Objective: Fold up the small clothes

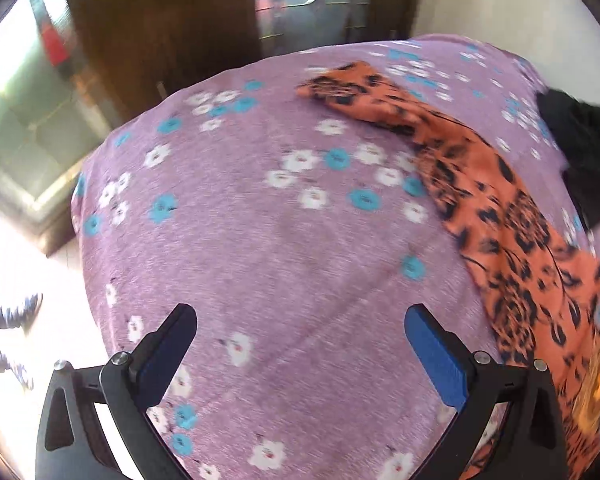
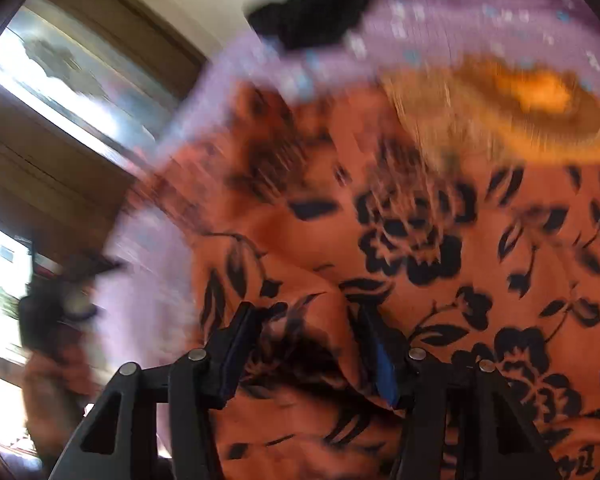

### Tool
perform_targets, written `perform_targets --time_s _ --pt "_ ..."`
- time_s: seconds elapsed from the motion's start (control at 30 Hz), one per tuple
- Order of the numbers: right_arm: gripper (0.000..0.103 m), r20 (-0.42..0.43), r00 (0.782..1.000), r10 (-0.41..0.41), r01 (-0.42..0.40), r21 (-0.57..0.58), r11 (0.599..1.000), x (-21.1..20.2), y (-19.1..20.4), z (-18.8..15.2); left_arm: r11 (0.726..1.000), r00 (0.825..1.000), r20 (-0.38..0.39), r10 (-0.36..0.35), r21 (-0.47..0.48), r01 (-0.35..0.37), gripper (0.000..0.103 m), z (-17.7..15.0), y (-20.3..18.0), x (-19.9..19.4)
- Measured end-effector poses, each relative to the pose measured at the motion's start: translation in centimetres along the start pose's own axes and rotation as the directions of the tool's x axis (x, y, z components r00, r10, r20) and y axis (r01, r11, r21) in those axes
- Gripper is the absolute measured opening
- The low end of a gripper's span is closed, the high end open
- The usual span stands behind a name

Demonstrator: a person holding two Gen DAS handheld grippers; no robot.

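Observation:
An orange garment with a black flower print (image 1: 496,208) lies stretched along the right side of a purple flowered bedspread (image 1: 260,240). My left gripper (image 1: 300,332) is open and empty above bare bedspread, left of the garment. In the right wrist view the same orange garment (image 2: 440,248) fills the frame, blurred. My right gripper (image 2: 306,324) has a bunched fold of this cloth between its fingers and is closed on it. A yellow-orange patch (image 2: 532,100) shows at the garment's far end.
A black garment (image 1: 580,152) lies at the bed's far right edge; it also shows in the right wrist view (image 2: 316,4). A dark wooden door and glass panels (image 1: 160,32) stand beyond the bed. Bright floor (image 1: 16,260) lies left of it.

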State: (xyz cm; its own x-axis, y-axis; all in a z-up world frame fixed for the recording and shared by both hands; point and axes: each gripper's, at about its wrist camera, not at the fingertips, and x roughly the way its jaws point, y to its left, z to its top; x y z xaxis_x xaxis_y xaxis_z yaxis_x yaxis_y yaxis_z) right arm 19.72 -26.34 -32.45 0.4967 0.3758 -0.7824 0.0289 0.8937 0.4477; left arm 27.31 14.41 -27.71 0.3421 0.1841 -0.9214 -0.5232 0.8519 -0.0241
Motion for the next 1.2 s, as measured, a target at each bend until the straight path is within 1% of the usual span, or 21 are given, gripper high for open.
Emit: perform_targets --time_s 0.07,0.1,0.2,0.23,0.27,0.3,0.33,0.5,0.57,0.63,0.7,0.77,0.8,0.83,0.87,0.93,1.03,1.07,1.1,1.13,1.2 --pt "0.055 0.025 0.999 -0.034 0.035 -0.046 0.998 -1.3 1.4 1.0 0.999 1.0 -0.006 -0.002 -0.052 0.001 0.103 0.8 1.4 0.2" --pt "0.055 0.067 0.997 -0.037 0.041 -0.063 0.997 -2.1 2.3 1.6 0.997 1.0 -0.005 -0.002 -0.073 0.002 0.103 1.2 2.1 0.3" --pt "0.056 0.149 0.989 0.007 0.016 -0.151 0.988 -3.6 6.2 3.7 0.991 0.999 0.023 0.029 -0.134 -0.026 0.103 2.2 4.3 0.0" --pt "0.064 0.147 0.988 0.04 -0.013 -0.179 0.984 -3.2 7.6 4.4 0.987 0.998 0.036 0.042 -0.154 -0.036 0.103 2.5 5.0 -0.3" --pt "0.069 0.129 0.989 0.07 -0.041 -0.212 0.976 -2.5 9.2 5.2 0.984 0.998 0.047 0.051 -0.173 -0.043 0.103 2.8 5.7 -0.5" --pt "0.072 0.107 0.991 0.084 -0.055 -0.249 0.967 -1.4 11.0 5.8 0.981 0.997 0.054 0.062 -0.188 -0.051 0.103 3.2 6.3 -0.5" --pt "0.072 0.084 0.994 0.077 -0.049 -0.294 0.955 0.1 12.9 6.4 0.978 0.995 0.06 0.075 -0.2 -0.062 0.103 3.4 6.9 -0.6" --pt "0.072 0.021 1.0 -0.02 0.028 -0.465 0.885 8.4 21.3 8.8 0.965 0.99 0.072 0.123 -0.242 -0.102 0.103 4.5 8.9 -0.9" --pt "0.072 0.032 0.998 -0.062 0.07 -0.516 0.854 11.6 24.2 9.5 0.962 0.989 0.08 0.124 -0.255 -0.1 0.103 4.8 9.6 -1.2" --pt "0.072 0.034 0.996 -0.079 0.085 -0.541 0.837 14.6 26.9 10.6 0.956 0.985 0.104 0.139 -0.272 -0.106 0.103 5.1 10.2 -1.8" --pt "0.072 0.047 0.991 -0.123 0.128 -0.564 0.815 17.7 29.3 11.7 0.951 0.981 0.119 0.154 -0.288 -0.115 0.103 5.5 10.8 -2.2" --pt "0.072 0.06 0.976 -0.21 0.204 -0.592 0.78 20.8 31.4 12.3 0.948 0.98 0.128 0.149 -0.301 -0.105 0.103 5.7 11.1 -2.5" --pt "0.071 0.053 0.968 -0.244 0.227 -0.593 0.773 22.2 31.9 12.7 0.948 0.981 0.13 0.143 -0.302 -0.098 0.103 5.9 11.1 -2.6" --pt "0.07 0.07 0.971 -0.228 0.226 -0.576 0.785 22.7 32.1 13.2 0.95 0.982 0.134 0.131 -0.301 -0.086 0.103 5.9 10.9 -2.8" --pt "0.065 0.074 0.978 -0.197 0.204 -0.557 0.805 22.8 32.2 13.8 0.952 0.983 0.139 0.119 -0.298 -0.074 0.103 6.0 10.8 -2.9" --pt "0.004 0.045 0.989 -0.144 0.147 -0.513 0.846 22.4 32.1 15.3 0.955 0.983 0.144 0.117 -0.288 -0.071 0.103 6.0 10.3 -3.1" --pt "0.005 0.081 0.997 -0.011 0.043 -0.406 0.913 19.0 30.5 17.0 0.96 0.986 0.137 0.097 -0.274 -0.057 0.103 5.8 9.5 -2.9" --pt "0.005 0.09 0.995 0.05 -0.016 -0.349 0.937 17.3 29.3 17.5 0.96 0.987 0.135 0.088 -0.275 -0.049 0.103 5.6 9.3 -2.9" --pt "0.005 0.098 0.988 0.118 -0.085 -0.288 0.954 15.4 27.9 17.8 0.961 0.988 0.133 0.081 -0.272 -0.042 0.103 5.5 9.0 -2.8" --pt "0.005 0.128 0.974 0.185 -0.15 -0.246 0.958 13.0 26.5 17.9 0.964 0.989 0.13 0.073 -0.263 -0.036 0.103 5.3 8.6 -2.7" --pt "0.005 0.209 0.941 0.267 -0.232 -0.18 0.956 7.8 23.3 17.6 0.973 0.992 0.118 0.05 -0.232 -0.021 0.103 5.0 7.3 -2.4"
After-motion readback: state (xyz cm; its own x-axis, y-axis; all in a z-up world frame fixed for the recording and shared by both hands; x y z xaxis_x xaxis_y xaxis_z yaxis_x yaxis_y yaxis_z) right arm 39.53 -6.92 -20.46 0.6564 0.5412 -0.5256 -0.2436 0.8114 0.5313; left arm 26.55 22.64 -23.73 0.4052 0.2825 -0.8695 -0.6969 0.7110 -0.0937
